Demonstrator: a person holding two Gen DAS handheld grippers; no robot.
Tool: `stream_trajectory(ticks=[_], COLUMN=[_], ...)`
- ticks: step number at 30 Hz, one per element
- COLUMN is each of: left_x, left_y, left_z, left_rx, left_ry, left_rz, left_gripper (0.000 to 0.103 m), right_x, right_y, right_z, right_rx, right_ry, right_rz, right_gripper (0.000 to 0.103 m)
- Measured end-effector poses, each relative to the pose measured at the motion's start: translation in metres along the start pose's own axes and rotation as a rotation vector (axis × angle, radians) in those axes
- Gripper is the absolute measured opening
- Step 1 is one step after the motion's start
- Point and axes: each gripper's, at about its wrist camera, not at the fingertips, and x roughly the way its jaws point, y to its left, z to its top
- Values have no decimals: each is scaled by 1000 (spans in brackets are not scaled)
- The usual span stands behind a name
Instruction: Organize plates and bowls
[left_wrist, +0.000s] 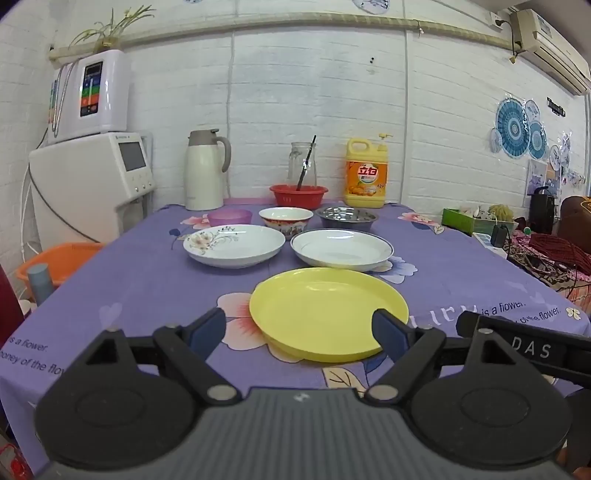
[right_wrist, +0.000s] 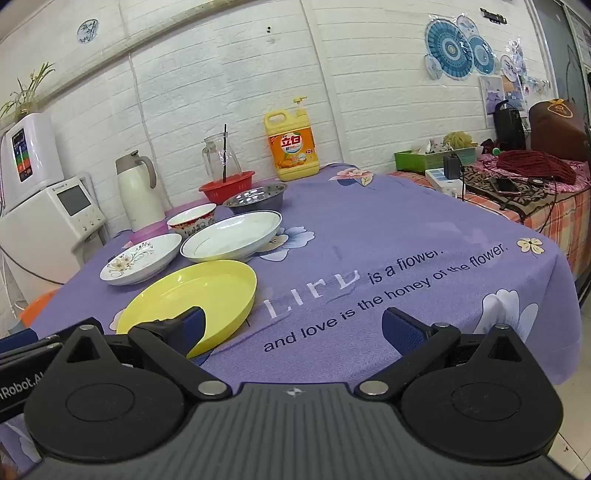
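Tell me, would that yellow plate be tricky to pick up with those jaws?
Probably a little. The yellow plate looks like thin plastic, so likely light and stiff, unlikely to break. Its smooth, glossy surface may slip between the pads. It lies flat on the purple tablecloth with a low rim, so a nudge would likely slide it instead of tipping it.

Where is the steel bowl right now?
The steel bowl sits at the back right of the dishes in the left wrist view, behind the blue-rimmed plate, right of the patterned bowl, near the detergent jug.
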Motion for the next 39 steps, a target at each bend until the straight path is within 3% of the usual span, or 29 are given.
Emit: stream_trajectory(ticks=[39], left_x=[3], left_y=[4], left_z=[-1], left_rx=[-24], left_ry=[-4], left_rz=[-9], left_gripper=[85], right_x=[1], right_y=[7], right_z=[-2], right_rx=[-8], right_ry=[9], right_rz=[-2], right_gripper=[103])
